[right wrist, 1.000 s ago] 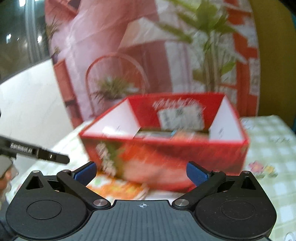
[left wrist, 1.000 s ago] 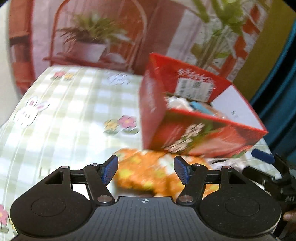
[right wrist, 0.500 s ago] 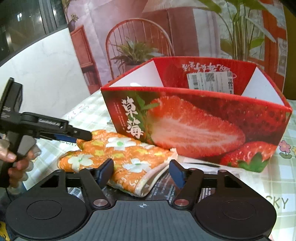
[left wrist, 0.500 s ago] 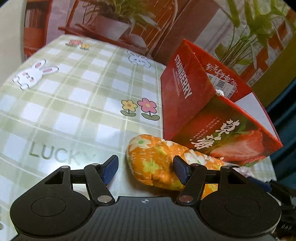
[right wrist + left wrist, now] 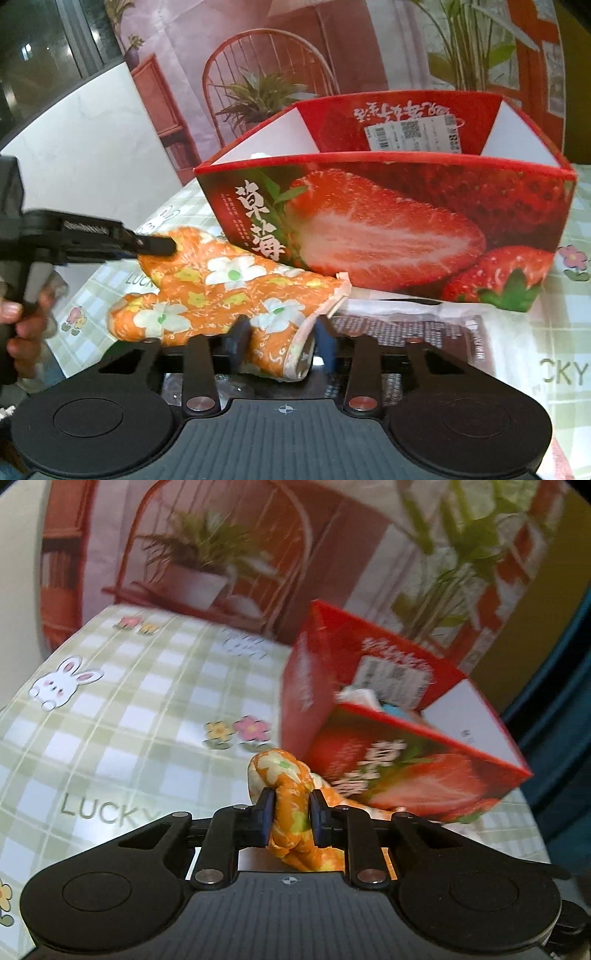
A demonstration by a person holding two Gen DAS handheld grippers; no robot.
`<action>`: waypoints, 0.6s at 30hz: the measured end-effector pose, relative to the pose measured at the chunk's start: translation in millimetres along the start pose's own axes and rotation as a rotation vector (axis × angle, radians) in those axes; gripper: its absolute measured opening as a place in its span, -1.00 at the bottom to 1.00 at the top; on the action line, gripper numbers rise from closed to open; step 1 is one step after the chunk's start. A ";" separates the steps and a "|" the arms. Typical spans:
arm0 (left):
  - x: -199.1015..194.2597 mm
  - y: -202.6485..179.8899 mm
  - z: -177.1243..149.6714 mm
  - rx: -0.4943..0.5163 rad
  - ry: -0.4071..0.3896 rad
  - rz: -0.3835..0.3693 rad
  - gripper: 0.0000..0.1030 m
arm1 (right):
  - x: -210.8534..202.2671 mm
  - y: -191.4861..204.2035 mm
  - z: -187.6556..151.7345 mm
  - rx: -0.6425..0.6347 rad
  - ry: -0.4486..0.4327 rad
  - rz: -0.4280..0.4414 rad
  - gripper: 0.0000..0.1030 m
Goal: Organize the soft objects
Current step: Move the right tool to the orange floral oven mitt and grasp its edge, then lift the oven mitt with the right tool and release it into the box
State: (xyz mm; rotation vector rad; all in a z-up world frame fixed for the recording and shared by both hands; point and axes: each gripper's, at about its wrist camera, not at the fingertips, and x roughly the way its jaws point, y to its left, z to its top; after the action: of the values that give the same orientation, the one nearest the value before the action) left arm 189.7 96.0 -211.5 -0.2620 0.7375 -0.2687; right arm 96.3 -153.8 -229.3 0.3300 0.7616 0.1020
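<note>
Closing on opposite ends of the orange oven mitt, the left gripper and right gripper both pinch its fabric. It lies on the checked tablecloth, just before the strawberry box.

This looks like a home-style setting, staged. A table carries a green-and-white checked tablecloth printed with rabbits, flowers and the word "LUCKY". Along the table's far edge hangs a printed backdrop picturing a red wire chair, potted plants and a bookshelf; creases show in it. Left of the backdrop are a plain white wall and a dark window. A red strawberry box stands near the table's right edge.
</note>
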 end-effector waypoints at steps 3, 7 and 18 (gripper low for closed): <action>-5.4 -14.6 -2.9 0.011 -0.006 -0.025 -0.58 | -8.9 -9.1 -1.9 0.042 -0.018 -0.005 -0.63; -7.8 -36.3 -13.7 0.018 -0.006 -0.064 -0.58 | -24.1 -24.4 -6.3 0.089 -0.041 -0.038 -0.69; -3.7 -61.2 -57.0 0.076 0.012 -0.074 -0.58 | -64.0 -52.1 -31.8 0.171 -0.082 -0.123 -0.62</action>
State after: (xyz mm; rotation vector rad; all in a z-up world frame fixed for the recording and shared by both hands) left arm 138.7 32.2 -229.7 -0.2160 0.7285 -0.3682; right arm 26.7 -208.2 -225.6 0.4464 0.7092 -0.0923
